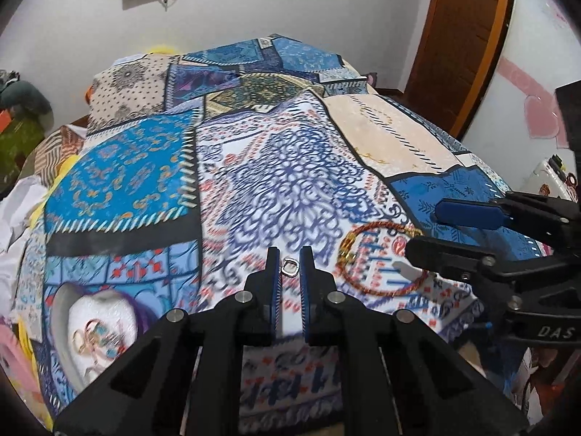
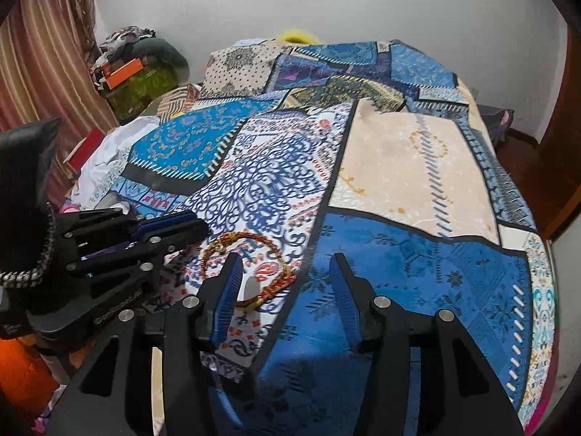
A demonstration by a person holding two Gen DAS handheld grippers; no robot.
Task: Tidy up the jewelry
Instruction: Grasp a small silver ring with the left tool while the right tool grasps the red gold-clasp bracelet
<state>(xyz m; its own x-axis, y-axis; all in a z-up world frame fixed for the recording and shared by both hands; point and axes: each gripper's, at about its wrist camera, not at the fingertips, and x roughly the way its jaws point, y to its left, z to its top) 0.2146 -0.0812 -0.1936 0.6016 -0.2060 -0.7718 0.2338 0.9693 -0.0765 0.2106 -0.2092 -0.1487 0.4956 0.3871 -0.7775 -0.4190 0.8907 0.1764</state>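
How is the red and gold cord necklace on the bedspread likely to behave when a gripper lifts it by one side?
The red and gold cord necklace lies in a loose loop, so it will probably sag and hang long rather than keep its shape. Its thin twisted cord suggests little weight. The gold clasp looks denser, so that end may swing down.

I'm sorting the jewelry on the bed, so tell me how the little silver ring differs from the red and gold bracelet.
The silver ring is far smaller than the red and gold bracelet. The ring is plain silver; the bracelet is a red twisted loop with a gold clasp. The ring sits between the left gripper fingertips, apparently pinched; the bracelet lies loose on the bedspread, beside the open right gripper. Both are closed loops.
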